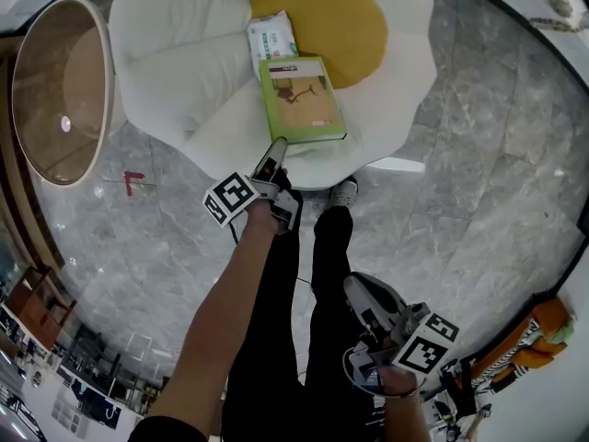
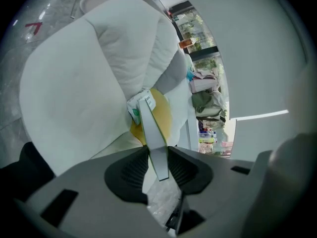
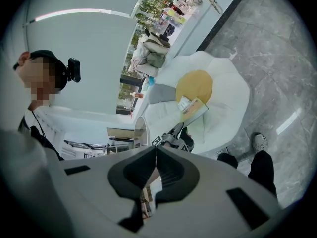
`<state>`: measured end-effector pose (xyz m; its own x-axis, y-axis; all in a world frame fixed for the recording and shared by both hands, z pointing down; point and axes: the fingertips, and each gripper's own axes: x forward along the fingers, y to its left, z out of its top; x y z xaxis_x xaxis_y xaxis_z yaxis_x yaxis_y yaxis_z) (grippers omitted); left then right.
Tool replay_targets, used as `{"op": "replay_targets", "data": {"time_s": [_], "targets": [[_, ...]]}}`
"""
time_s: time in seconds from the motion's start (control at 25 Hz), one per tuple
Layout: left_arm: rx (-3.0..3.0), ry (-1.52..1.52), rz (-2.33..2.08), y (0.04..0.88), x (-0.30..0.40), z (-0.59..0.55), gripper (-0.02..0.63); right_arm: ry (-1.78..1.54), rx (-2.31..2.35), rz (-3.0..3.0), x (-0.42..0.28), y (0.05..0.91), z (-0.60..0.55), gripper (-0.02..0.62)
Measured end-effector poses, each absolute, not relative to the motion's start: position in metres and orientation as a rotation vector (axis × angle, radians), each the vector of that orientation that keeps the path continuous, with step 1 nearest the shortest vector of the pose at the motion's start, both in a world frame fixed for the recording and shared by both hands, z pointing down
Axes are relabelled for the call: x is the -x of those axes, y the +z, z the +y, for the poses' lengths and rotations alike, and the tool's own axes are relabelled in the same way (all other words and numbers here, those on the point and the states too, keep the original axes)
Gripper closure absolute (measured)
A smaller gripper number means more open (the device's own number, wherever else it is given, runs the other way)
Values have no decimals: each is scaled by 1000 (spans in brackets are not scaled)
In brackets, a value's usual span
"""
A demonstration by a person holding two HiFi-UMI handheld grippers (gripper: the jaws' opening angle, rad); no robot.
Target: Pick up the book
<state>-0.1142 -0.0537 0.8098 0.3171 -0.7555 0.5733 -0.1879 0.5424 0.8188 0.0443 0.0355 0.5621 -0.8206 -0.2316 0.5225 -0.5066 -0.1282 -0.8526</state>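
A green-covered book (image 1: 302,99) hangs tilted over the white egg-shaped seat (image 1: 175,63). My left gripper (image 1: 275,147) is shut on its near lower corner. In the left gripper view the book (image 2: 151,128) runs edge-on between the two black pads, and the left gripper (image 2: 158,168) presses on both its faces. My right gripper (image 1: 361,293) hangs low by the person's right leg, away from the seat, with its jaws together and nothing in them. The right gripper view shows the right gripper (image 3: 154,155) shut, with the book (image 3: 196,108) far ahead.
A white and green packet (image 1: 271,37) lies on the seat beside the yellow round cushion (image 1: 336,17). A round glass side table (image 1: 60,90) stands left of the seat. The person's legs and a shoe (image 1: 342,191) stand at the seat's front edge on the grey marble floor.
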Motion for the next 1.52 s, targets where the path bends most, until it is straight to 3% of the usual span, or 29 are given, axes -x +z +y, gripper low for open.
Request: {"op": "replay_targets", "data": {"time_s": [0.72, 1.52], "targets": [[-697, -714, -1278, 822, 122, -50, 466, 2056, -841, -1912, -39, 561, 42, 578], [-865, -597, -1246, 795, 123, -75, 457, 2038, -883, -1975, -43, 541, 38, 578]]}}
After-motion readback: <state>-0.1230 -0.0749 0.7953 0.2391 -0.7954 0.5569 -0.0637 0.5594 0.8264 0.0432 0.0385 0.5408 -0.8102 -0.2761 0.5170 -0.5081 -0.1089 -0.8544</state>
